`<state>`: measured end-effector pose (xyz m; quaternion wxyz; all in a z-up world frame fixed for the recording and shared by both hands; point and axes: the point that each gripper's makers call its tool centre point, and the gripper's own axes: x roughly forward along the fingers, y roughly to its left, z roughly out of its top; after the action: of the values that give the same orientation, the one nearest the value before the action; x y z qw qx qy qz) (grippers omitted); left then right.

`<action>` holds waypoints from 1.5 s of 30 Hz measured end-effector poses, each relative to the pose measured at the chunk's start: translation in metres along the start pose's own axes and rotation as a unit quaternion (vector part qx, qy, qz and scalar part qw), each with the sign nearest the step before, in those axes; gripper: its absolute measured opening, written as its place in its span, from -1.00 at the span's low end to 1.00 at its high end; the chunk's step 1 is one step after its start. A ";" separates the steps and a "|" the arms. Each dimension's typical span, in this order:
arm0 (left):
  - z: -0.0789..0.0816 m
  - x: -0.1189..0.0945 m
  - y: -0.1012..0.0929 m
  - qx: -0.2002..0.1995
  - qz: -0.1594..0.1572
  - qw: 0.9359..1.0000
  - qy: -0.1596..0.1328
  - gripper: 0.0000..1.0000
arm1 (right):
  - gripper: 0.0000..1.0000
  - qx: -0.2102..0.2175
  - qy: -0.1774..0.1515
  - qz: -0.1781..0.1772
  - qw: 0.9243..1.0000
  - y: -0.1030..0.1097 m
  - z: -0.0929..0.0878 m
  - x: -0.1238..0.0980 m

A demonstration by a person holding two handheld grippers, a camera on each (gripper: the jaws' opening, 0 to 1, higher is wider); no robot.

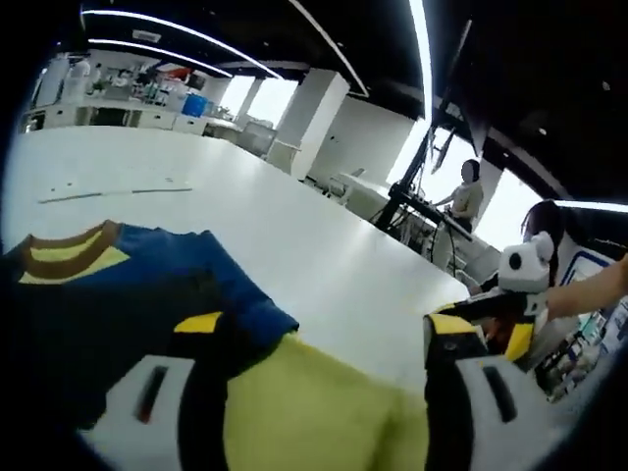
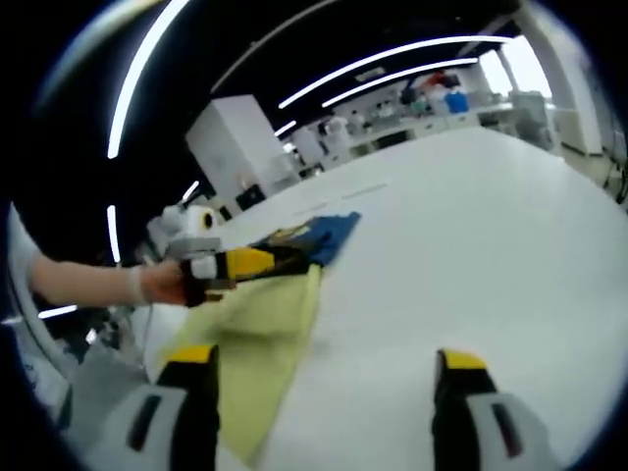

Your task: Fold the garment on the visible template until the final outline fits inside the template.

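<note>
— Garment first: where does it lie?
— Blue and yellow cloth garment (image 1: 196,324), with a brown-and-yellow striped collar, lies spread on the broad white surface (image 1: 324,245); its yellow part runs under the left gripper (image 1: 324,392).
— Is that gripper holding it?
— Its jaws stand wide apart with yellow cloth between them, but I cannot tell whether it grips anything.
— And the right gripper (image 2: 324,412)?
— Released: jaws spread, with bare white surface (image 2: 471,245) between them. The yellow edge of the garment (image 2: 255,343) lies beside its left jaw.
— Anything else in the right gripper view?
— The left gripper (image 2: 240,263), held in a person's hand (image 2: 162,283), sits at the garment's blue and yellow part.
</note>
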<state>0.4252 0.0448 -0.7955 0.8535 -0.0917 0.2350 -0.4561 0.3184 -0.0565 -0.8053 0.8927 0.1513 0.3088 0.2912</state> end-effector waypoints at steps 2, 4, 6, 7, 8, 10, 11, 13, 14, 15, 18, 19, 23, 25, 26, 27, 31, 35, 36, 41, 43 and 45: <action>0.000 -0.002 -0.004 0.011 -0.003 1.000 0.004 0.95 | 0.82 -0.006 0.002 0.002 1.000 0.004 0.002 0.001; -0.002 -0.005 -0.005 0.038 -0.009 0.999 0.015 0.98 | 0.82 -0.009 0.003 0.005 1.000 0.006 0.004 0.003; -0.002 -0.011 -0.009 0.048 -0.013 0.998 0.024 0.98 | 0.82 -0.015 0.004 0.007 1.000 0.008 0.006 0.005; -0.002 -0.014 -0.009 0.047 -0.014 0.998 0.029 0.98 | 0.82 -0.017 0.003 0.008 1.000 0.010 0.008 0.006; -0.003 -0.017 -0.004 0.051 -0.011 0.998 0.034 0.98 | 0.82 -0.019 0.003 0.010 1.000 0.012 0.009 0.006; -0.002 -0.026 0.000 0.064 -0.004 0.997 0.038 0.98 | 0.82 -0.023 0.001 0.012 1.000 0.014 0.014 0.008; 0.001 -0.033 0.001 0.066 0.002 0.997 0.037 0.98 | 0.82 -0.026 0.000 0.014 1.000 0.013 0.017 0.010; 0.011 -0.044 0.002 0.074 0.007 0.997 0.025 0.97 | 0.82 -0.033 -0.002 0.018 0.999 0.018 0.023 0.011; 0.012 -0.049 0.005 0.074 0.010 0.997 0.022 0.97 | 0.82 -0.037 -0.002 0.020 0.999 0.020 0.025 0.012; 0.013 -0.054 0.006 0.074 0.013 0.997 0.020 0.97 | 0.82 -0.039 -0.003 0.022 0.999 0.020 0.027 0.014; 0.017 -0.075 0.010 0.079 0.029 0.996 0.020 0.93 | 0.81 -0.047 -0.006 0.030 0.998 0.029 0.033 0.018; 0.017 -0.078 0.011 0.080 0.032 0.996 0.020 0.92 | 0.81 -0.049 -0.006 0.033 0.998 0.032 0.034 0.019; 0.015 -0.110 0.024 0.078 0.059 0.995 0.014 0.91 | 0.81 -0.067 0.000 0.043 0.997 0.041 0.036 0.022; 0.014 -0.125 0.025 0.077 0.070 0.994 0.012 0.91 | 0.81 -0.076 0.004 0.048 0.996 0.047 0.035 0.024; 0.011 -0.135 0.028 0.086 0.076 0.993 0.015 0.89 | 0.81 -0.077 0.005 0.049 0.996 0.048 0.035 0.024; 0.010 -0.142 0.029 0.088 0.081 0.993 0.016 0.89 | 0.81 -0.085 0.009 0.052 0.995 0.054 0.035 0.024; 0.003 -0.176 0.031 0.085 0.103 0.991 0.012 0.86 | 0.81 -0.094 0.013 0.059 0.994 0.061 0.033 0.026; -0.011 -0.204 0.040 0.073 0.127 0.989 0.012 0.83 | 0.81 -0.101 0.019 0.064 0.993 0.062 0.031 0.025; -0.015 -0.212 0.038 0.059 0.134 0.989 0.008 0.83 | 0.81 -0.103 0.019 0.065 0.992 0.064 0.031 0.025; -0.029 -0.244 0.053 0.053 0.160 0.985 0.017 0.82 | 0.80 -0.105 0.021 0.067 0.992 0.065 0.031 0.025; -0.031 -0.251 0.054 0.051 0.165 0.985 0.016 0.81 | 0.80 -0.106 0.020 0.068 0.992 0.065 0.031 0.025; -0.034 -0.259 0.055 0.048 0.170 0.984 0.018 0.79 | 0.80 -0.106 0.020 0.070 0.992 0.066 0.031 0.026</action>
<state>0.3266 0.2907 -0.7640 0.9177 -0.0007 0.2404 -0.3164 0.3266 0.0089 -0.7639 0.8749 0.0711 0.2824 0.3869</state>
